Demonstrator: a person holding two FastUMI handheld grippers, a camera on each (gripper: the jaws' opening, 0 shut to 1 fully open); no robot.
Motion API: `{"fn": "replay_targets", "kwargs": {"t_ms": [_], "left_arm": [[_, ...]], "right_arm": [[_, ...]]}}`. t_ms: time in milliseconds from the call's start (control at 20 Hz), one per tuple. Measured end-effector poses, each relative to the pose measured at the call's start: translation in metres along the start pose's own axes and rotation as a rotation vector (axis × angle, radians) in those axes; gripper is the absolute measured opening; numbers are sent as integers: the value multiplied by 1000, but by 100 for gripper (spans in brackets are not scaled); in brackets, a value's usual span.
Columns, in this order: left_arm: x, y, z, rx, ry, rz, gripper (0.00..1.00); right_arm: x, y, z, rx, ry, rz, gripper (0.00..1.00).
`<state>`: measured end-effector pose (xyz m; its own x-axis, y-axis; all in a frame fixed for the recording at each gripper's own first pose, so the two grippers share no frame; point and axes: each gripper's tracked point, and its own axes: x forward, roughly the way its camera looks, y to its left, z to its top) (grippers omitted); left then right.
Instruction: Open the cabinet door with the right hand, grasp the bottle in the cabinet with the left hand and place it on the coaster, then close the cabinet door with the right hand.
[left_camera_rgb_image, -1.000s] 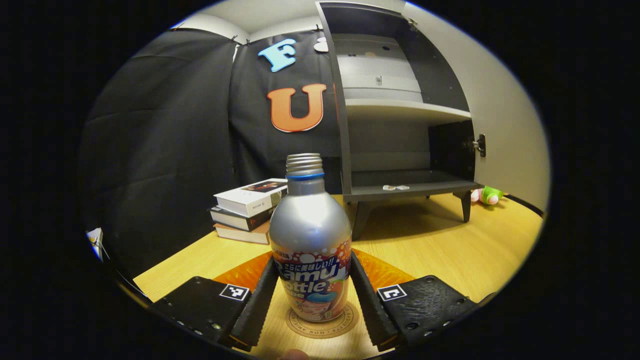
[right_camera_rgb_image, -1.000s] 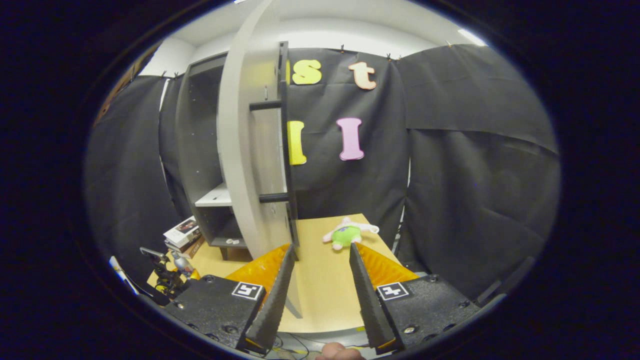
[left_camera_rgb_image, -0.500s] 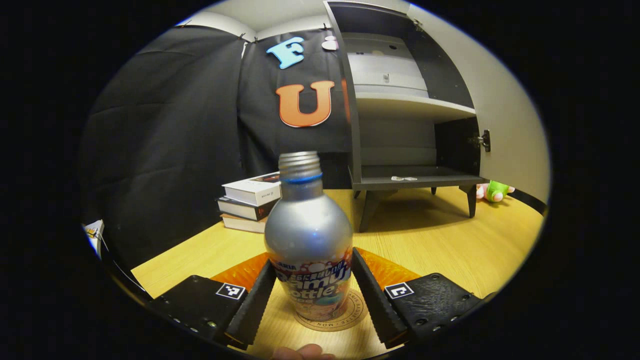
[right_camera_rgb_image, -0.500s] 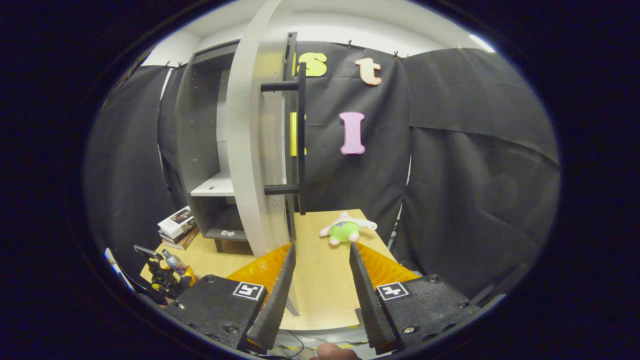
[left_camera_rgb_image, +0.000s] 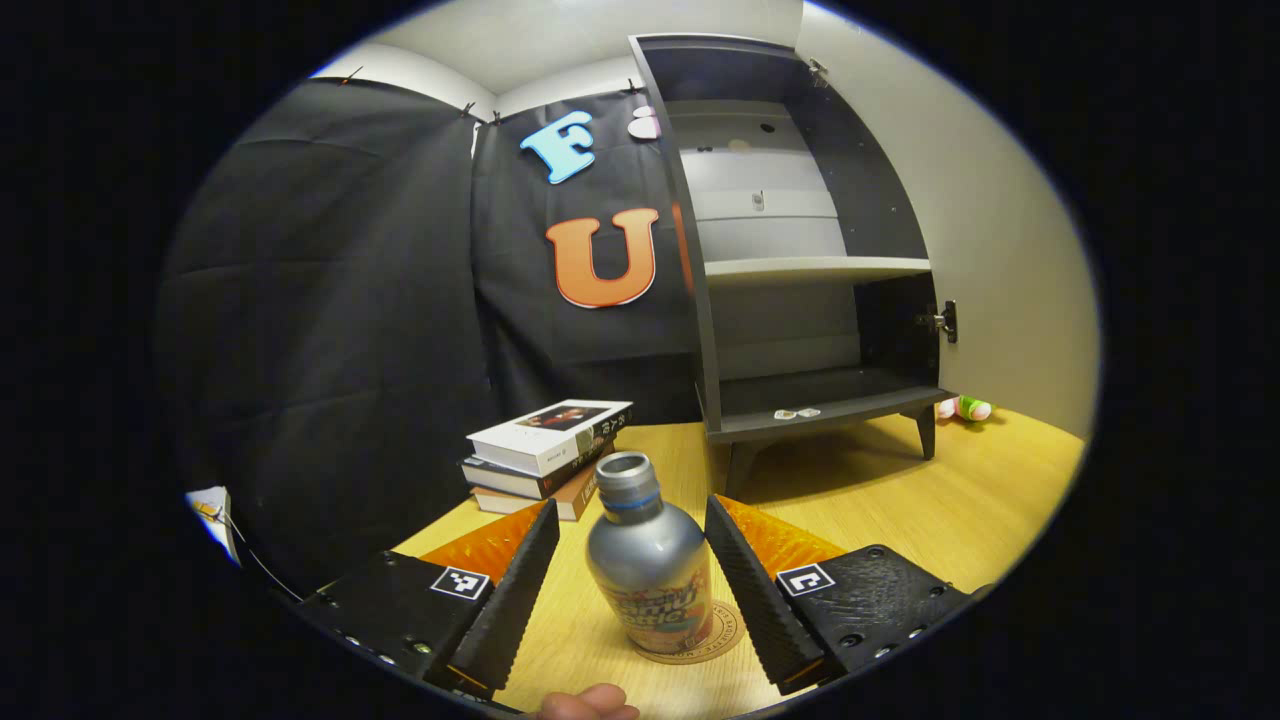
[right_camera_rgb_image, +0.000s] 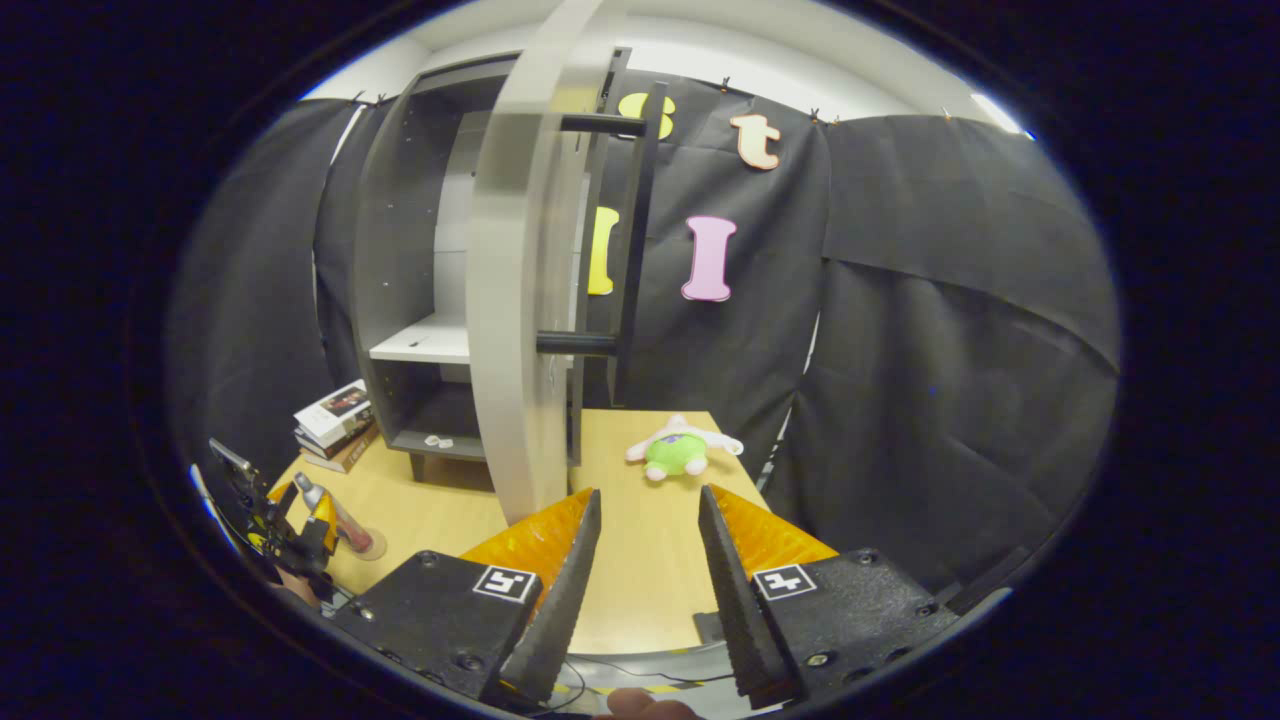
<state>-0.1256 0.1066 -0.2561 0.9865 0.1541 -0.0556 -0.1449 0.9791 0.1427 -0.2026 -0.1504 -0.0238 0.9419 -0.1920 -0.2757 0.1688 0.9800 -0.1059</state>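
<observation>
On the coaster (left_camera_rgb_image: 700, 640) the bottle (left_camera_rgb_image: 650, 570) stands upright, my left claw (left_camera_rgb_image: 628, 580) apart around it. My right claw (right_camera_rgb_image: 645, 580), apart and empty, should push the cabinet door (right_camera_rgb_image: 520, 300) shut squarely.

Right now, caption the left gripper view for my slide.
Open left gripper flanks the bottle standing on its coaster.

Both views toward cabinet (left_camera_rgb_image: 800, 300), shared.
</observation>
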Motion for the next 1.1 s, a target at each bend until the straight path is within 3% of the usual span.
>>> {"fn": "replay_targets", "kwargs": {"t_ms": [200, 450, 550, 800, 1000, 1100], "left_arm": [[-10, 7, 36, 4, -39, -19, 89], [-26, 7, 92, 0, -91, -42, 89], [-33, 2, 117, -23, -110, -69, 97], [-40, -6, 166, -43, -134, -116, 96], [-37, 8, 177, -21, -111, -85, 96], [-40, 22, 187, -12, -116, -60, 96]], "right_arm": [[5, 11, 5, -7, -17, 26, 66], [7, 23, 0, 76, -21, 64, 63], [7, 31, 1, 87, -25, 92, 66], [13, 59, 6, 109, -48, 181, 63], [19, 98, 9, 120, -46, 302, 66], [25, 110, 22, 98, -82, 322, 63]]}}
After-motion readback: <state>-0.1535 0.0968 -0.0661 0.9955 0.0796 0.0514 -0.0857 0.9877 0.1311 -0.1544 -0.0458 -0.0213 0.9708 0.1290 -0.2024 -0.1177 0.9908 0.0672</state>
